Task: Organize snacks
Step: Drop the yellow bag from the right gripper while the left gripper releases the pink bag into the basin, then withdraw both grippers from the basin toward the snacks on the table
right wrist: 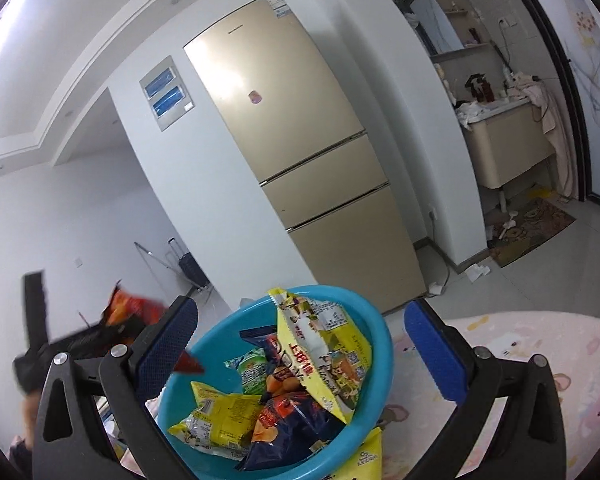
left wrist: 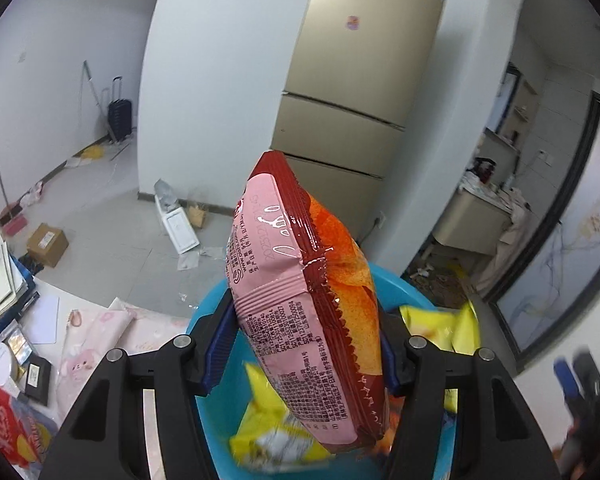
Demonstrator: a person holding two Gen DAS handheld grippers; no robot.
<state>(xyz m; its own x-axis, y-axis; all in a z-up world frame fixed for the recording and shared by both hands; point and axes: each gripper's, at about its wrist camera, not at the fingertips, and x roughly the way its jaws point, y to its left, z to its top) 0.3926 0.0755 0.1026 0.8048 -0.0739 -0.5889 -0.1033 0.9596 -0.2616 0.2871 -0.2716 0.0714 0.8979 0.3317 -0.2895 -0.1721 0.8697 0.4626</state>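
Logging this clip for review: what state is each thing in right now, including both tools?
Left tool: shut on the red chip bag.
Red chip bag: sealed, held on edge above the basin.
Right tool: open, holding nothing.
Blue basin: upright, partly filled with snack packets.
Yellow packet: sealed, leaning on the pile in the basin.
Fridge: doors shut.

both wrist views look slightly downward from close above the blue basin [left wrist: 400, 284] [right wrist: 340, 296], sharing it and the gold fridge [left wrist: 360, 80] [right wrist: 300, 140] beyond.
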